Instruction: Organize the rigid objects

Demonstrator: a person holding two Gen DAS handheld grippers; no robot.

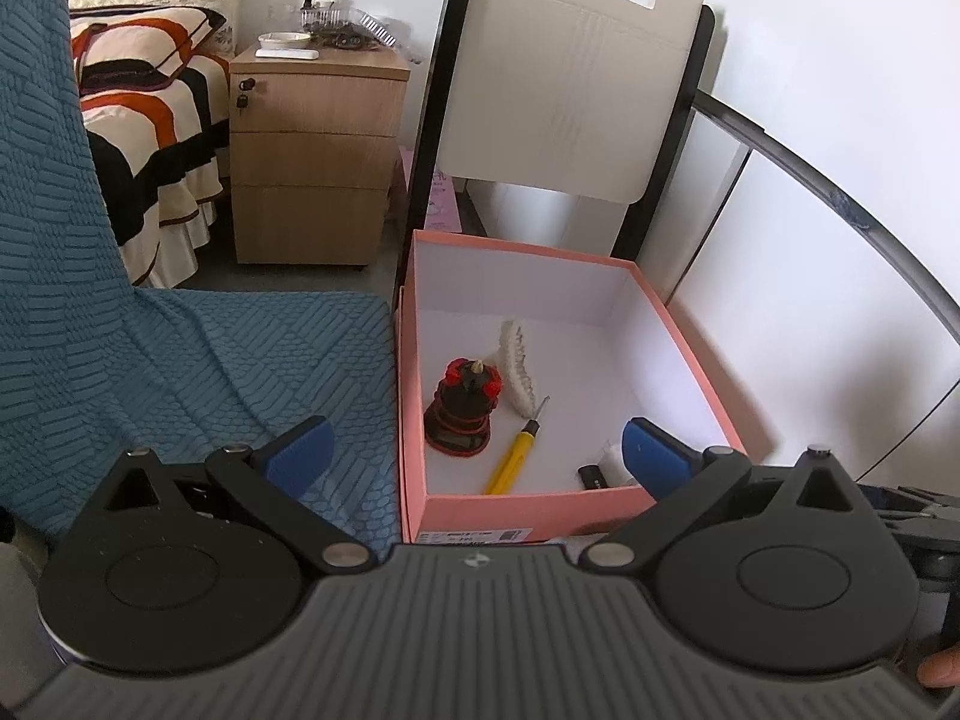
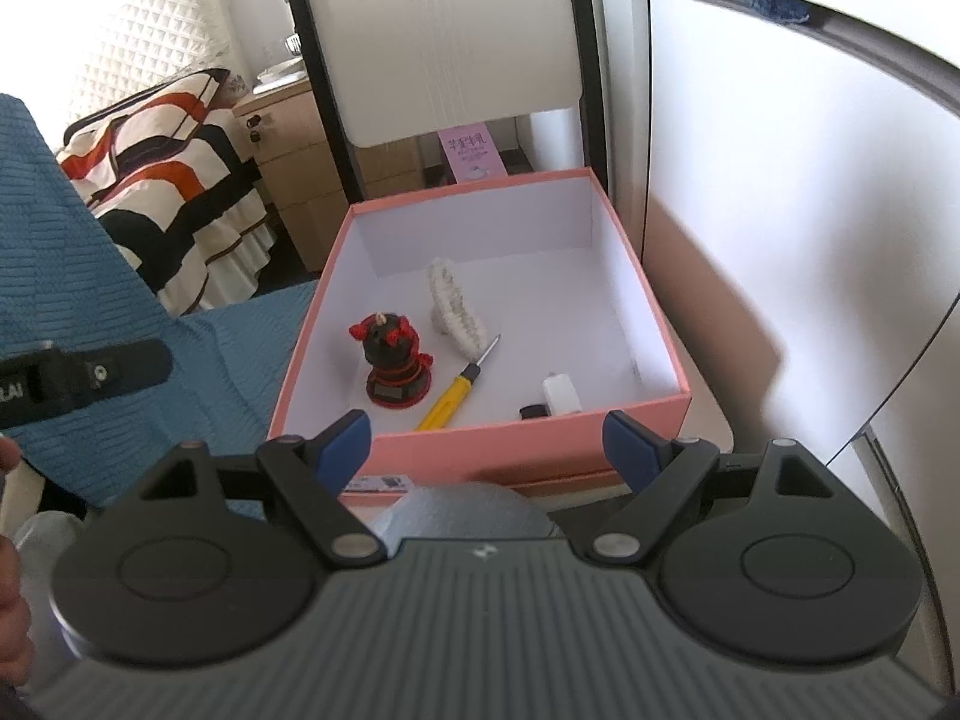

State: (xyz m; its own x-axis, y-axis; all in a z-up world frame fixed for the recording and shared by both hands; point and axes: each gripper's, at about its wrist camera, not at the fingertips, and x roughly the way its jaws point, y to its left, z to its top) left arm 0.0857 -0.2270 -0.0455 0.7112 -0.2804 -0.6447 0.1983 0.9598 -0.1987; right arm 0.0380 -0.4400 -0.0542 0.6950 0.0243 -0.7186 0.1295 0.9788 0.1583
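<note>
Right hand-held gripper (image 2: 486, 450) released, blue pads wide apart, nothing between them, poised just short of the near wall of a pink box (image 2: 528, 429). Left hand-held gripper (image 1: 474, 456) likewise released and empty, at the box's near left corner. Beyond both, inside the box on its white floor: a black and red figurine (image 2: 393, 363) toward the left; a yellow screwdriver (image 2: 447, 399) just right of it, tip pointing away; a white comb-like piece (image 2: 456, 309) behind them; a small black and white item (image 2: 555, 399) near the right. Left of the box, blue textured fabric (image 1: 210, 354).
</note>
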